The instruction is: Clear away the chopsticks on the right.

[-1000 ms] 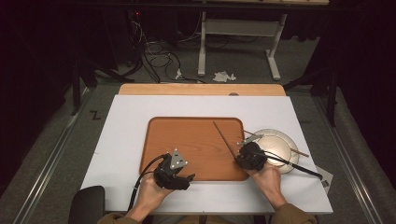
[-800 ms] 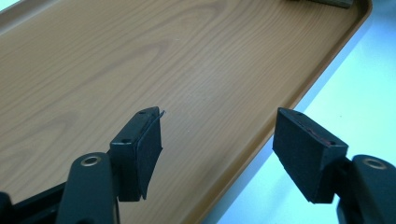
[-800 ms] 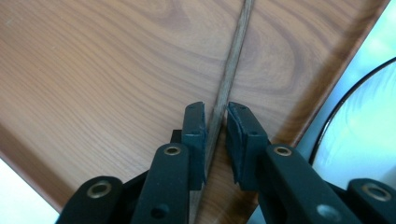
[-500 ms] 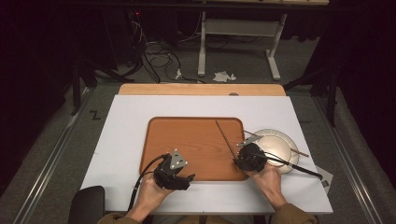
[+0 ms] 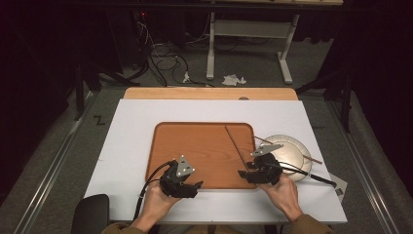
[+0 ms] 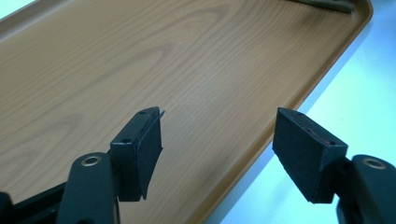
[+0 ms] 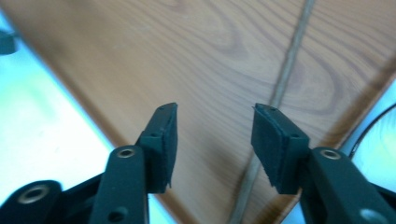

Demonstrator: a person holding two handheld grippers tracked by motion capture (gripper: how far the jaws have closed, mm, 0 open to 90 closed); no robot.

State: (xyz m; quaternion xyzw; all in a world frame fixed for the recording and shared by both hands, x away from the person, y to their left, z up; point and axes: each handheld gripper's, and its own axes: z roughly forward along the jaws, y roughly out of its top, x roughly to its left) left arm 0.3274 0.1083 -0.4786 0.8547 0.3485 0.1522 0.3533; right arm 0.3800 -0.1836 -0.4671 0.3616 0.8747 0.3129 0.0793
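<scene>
A dim room, white tabletop (image 5: 122, 146); a thin chopstick (image 5: 237, 147) lies on the wooden tray (image 5: 195, 146), beneath the right gripper (image 7: 214, 135), whose jaws have just been opening, nothing between them; light, stiff, slippery: pinch mid-length; left gripper (image 6: 217, 140) spread wide

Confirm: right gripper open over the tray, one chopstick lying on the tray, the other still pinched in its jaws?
Not pinched. The right gripper view shows the right gripper open with nothing between its jaws; the chopstick lies on the tray. The second chopstick rests across the plate, per the high view.

left gripper (image 5: 195, 185): black, grey three-cornered plate, black cable | right gripper (image 5: 244, 173): same | sleeves: olive-brown
</scene>
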